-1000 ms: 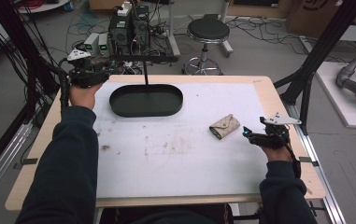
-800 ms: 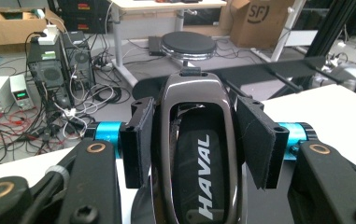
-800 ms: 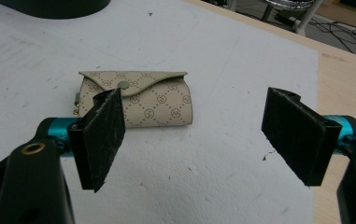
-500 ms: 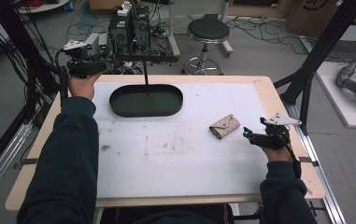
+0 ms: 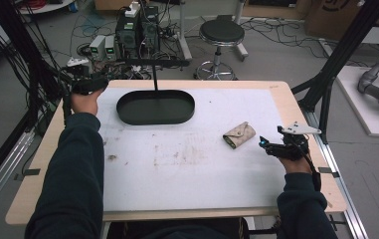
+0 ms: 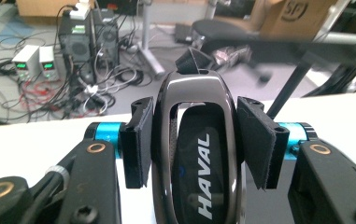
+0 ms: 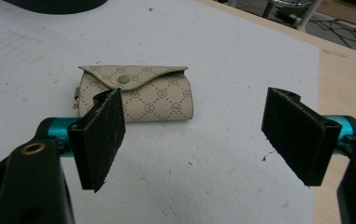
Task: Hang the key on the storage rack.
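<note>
Black foam pads on my right gripper (image 7: 192, 140) stand wide apart, jaws spread over bare white desk (image 5: 177, 169) at the near right. Just beyond them lies a beige patterned key pouch (image 7: 138, 95), flap snapped shut, untouched. Farther off, at the far left corner, I hold the left gripper (image 6: 196, 140) raised, its jaws pinching a glossy black HAVAL key fob (image 6: 196, 154) on both sides. An empty black oval tray (image 5: 155, 107) sits beside that hand.
</note>
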A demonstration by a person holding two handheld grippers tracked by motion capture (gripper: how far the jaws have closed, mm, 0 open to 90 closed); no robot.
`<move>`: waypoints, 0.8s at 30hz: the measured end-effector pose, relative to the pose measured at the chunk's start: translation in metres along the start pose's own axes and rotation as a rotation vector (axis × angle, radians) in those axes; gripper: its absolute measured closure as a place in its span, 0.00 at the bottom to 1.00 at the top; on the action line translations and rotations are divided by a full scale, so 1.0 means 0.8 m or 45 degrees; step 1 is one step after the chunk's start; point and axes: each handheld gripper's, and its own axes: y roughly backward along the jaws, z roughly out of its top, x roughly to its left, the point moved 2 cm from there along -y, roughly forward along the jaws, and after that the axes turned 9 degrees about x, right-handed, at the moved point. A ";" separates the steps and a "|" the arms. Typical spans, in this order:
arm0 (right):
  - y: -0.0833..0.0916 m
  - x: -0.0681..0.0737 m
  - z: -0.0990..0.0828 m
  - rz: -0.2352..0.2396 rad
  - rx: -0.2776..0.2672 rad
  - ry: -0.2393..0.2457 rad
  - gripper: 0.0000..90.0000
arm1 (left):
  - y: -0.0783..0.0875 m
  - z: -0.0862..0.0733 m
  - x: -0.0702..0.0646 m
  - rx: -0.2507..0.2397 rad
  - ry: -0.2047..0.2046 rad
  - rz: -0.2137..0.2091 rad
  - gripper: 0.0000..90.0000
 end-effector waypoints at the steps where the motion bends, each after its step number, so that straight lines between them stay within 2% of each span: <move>1: -0.001 0.001 0.000 -0.001 0.007 0.000 0.24 | -0.003 -0.006 0.001 0.005 -0.005 -0.001 0.54; 6: -0.002 0.003 0.000 -0.003 0.016 0.009 0.24 | -0.012 -0.019 -0.004 0.016 -0.039 -0.008 0.54; 12: -0.001 0.004 0.000 0.000 0.012 0.011 0.24 | -0.020 -0.034 -0.007 0.042 -0.028 -0.003 0.52; 16: 0.001 0.004 0.000 0.001 0.003 0.015 0.25 | -0.011 -0.039 -0.004 0.034 -0.017 -0.013 0.46; 20: 0.001 0.006 0.001 0.001 -0.002 0.020 0.25 | 0.009 -0.044 0.000 -0.029 -0.009 -0.028 0.46; 21: 0.001 0.008 0.002 0.004 0.000 0.027 0.25 | 0.019 -0.049 0.003 -0.053 -0.005 -0.032 0.43; 24: 0.000 0.010 0.003 0.007 0.002 0.035 0.25 | 0.029 -0.055 0.004 -0.067 0.004 -0.047 0.37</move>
